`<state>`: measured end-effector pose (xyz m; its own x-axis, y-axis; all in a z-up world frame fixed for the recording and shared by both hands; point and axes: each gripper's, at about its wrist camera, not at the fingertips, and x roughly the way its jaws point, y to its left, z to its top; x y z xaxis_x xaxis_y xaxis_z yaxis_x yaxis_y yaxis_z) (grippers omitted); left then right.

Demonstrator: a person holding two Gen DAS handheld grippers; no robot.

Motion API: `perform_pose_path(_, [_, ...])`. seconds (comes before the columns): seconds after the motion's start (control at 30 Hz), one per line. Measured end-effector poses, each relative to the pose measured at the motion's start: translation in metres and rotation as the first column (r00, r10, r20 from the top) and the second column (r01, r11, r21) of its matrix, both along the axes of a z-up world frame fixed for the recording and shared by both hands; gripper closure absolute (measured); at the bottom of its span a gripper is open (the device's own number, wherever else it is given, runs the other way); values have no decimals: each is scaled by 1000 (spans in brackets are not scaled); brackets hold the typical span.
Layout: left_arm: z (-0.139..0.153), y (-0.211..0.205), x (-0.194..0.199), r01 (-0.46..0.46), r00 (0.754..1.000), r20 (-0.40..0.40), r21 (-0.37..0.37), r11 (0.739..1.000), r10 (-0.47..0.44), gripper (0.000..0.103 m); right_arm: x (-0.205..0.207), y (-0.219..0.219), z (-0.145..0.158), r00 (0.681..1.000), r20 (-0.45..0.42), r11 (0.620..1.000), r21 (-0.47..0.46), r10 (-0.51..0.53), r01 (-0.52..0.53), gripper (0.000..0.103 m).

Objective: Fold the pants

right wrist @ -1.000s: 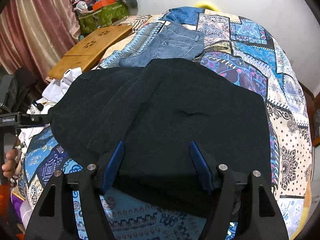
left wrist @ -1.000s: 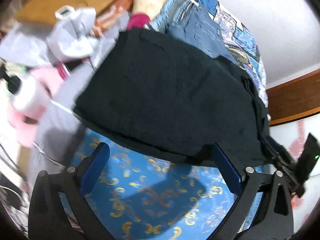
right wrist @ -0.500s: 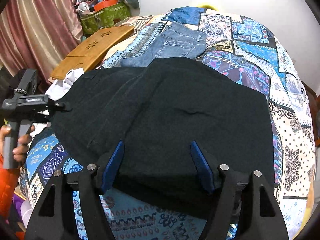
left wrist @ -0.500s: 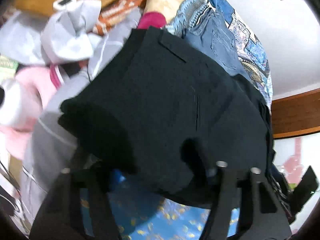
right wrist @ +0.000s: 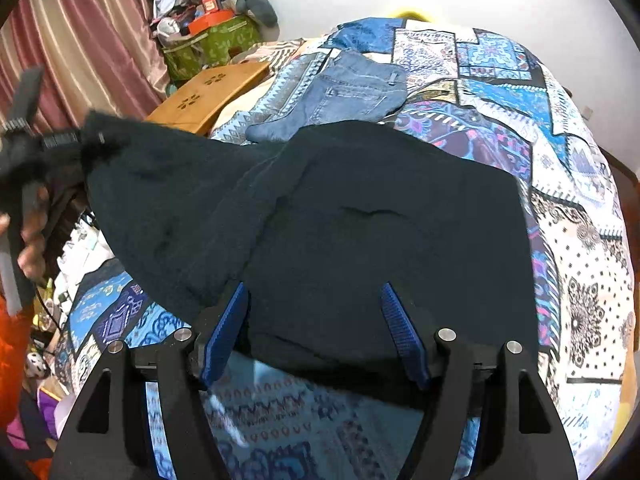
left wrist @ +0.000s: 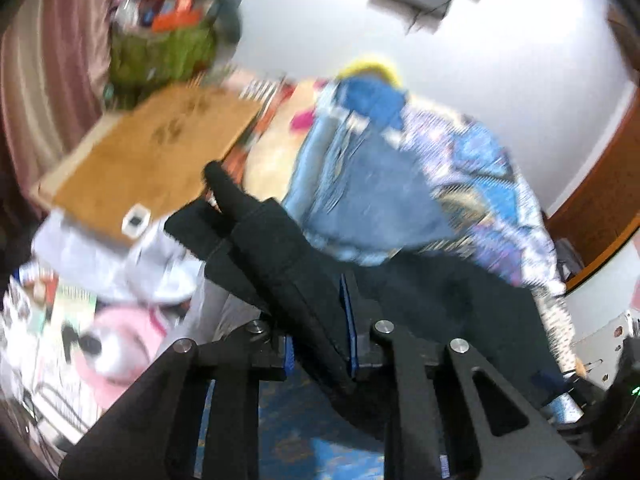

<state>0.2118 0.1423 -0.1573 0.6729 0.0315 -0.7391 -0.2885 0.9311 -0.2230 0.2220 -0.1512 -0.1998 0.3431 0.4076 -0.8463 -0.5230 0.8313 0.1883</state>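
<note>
The black pants lie spread on the patterned bed quilt. My left gripper is shut on the pants' left edge and holds that end lifted off the bed; in the right wrist view it shows at far left, with the raised cloth hanging from it. My right gripper is open, its blue pads on either side of the near edge of the pants, which lies flat between them.
Folded blue jeans lie on the quilt beyond the black pants. A wooden lap desk sits at the bed's left side, a green box of clutter behind it. Curtains hang at left. Loose clothes pile low at left.
My left gripper has closed on the left edge of the pants and lifted it up and toward the bed's middle. My right gripper has stayed open at the near edge.
</note>
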Motion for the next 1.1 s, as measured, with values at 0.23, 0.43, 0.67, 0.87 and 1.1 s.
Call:
perform_pose_path(0.23, [77,-70,19,130,973,185,38,991,-135,86,-9,-25,3,1000,5,1000,19,-21,21,38])
perform_pose_path(0.43, [100,-149,43,308,923,225,58,950,-313,86,-10,-28,-2,1000,17,1000,26,-4,3,37])
perform_pose_path(0.67, [65,-235,66,513,853,123,-12,858,-508,86,-21,-69,9,995,-11,987,123,-100,100,38])
perform_pose_path(0.87, [-3,-292,63,658,746,-76,-69,750,-662,86,-33,-104,7,985,-17,981,86,-172,173,38])
perform_pose_path(1.1, [-18,-327,38,722,684,-206,59,689,-699,37,-38,-113,6,979,-24,975,87,-201,202,38])
